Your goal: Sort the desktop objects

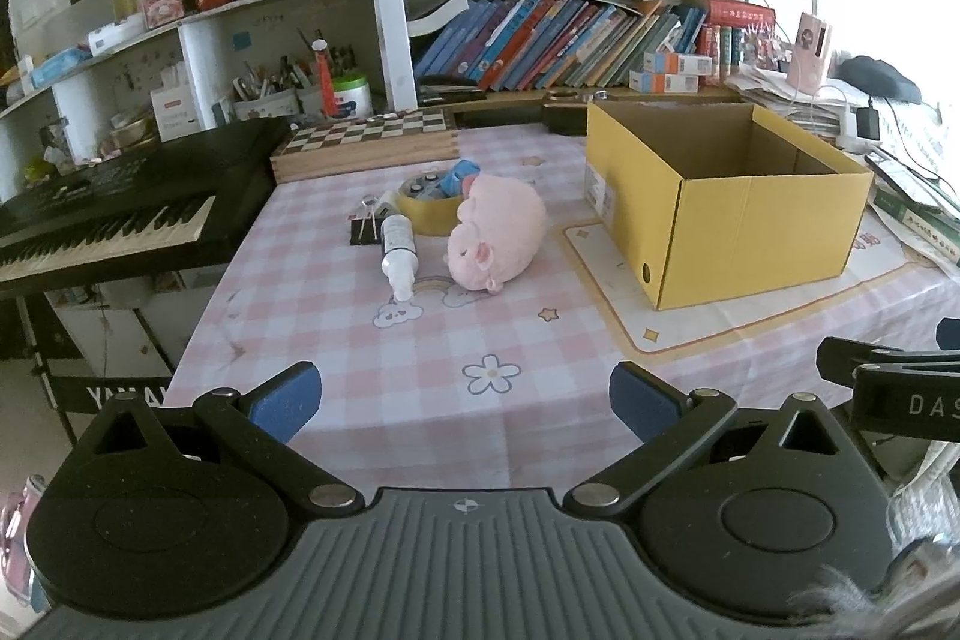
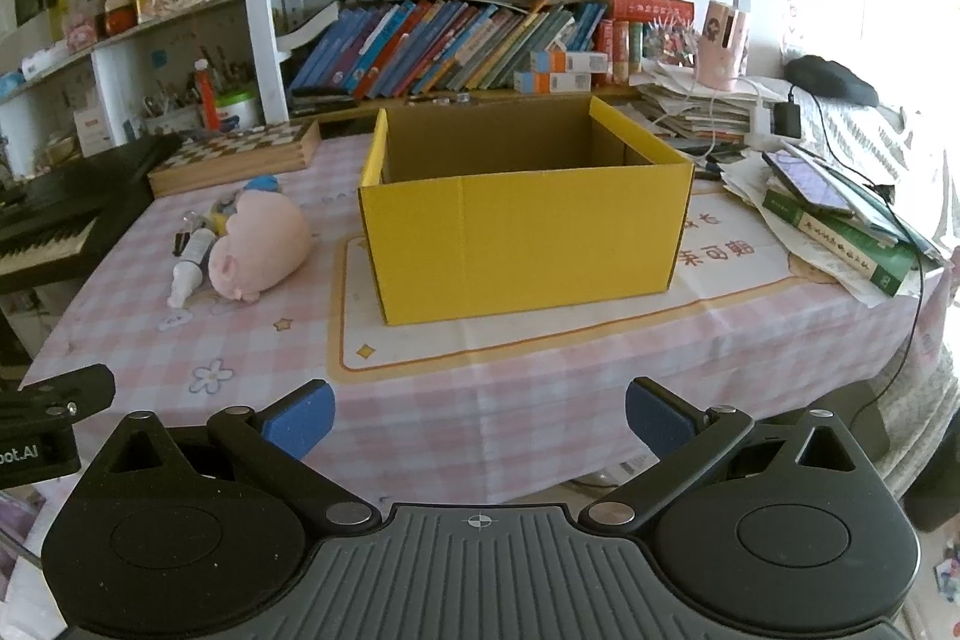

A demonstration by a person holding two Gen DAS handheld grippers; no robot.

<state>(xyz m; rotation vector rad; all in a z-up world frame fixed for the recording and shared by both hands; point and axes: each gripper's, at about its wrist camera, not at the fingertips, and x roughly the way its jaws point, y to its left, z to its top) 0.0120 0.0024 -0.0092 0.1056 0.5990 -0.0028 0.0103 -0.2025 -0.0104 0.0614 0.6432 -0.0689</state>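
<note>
A pink plush pig (image 1: 495,239) (image 2: 258,245) lies on its side on the pink checked tablecloth (image 1: 372,358). Left of it lies a white bottle (image 1: 398,247) (image 2: 189,263), with a small black item (image 1: 365,230) beside it. Behind them a yellow tape roll (image 1: 427,211) holds small objects. An open yellow cardboard box (image 1: 729,202) (image 2: 522,226) stands on a white mat, and it looks empty inside. My left gripper (image 1: 465,400) hovers open near the table's front edge, well short of the toys. My right gripper (image 2: 480,415) is open too, in front of the box, with nothing between its fingers.
A wooden chessboard box (image 1: 366,142) sits at the table's back. A black keyboard (image 1: 114,214) stands to the left. Bookshelves (image 1: 570,40) fill the wall behind. Stacked books, papers and a phone (image 2: 840,220) crowd the right edge, with cables trailing.
</note>
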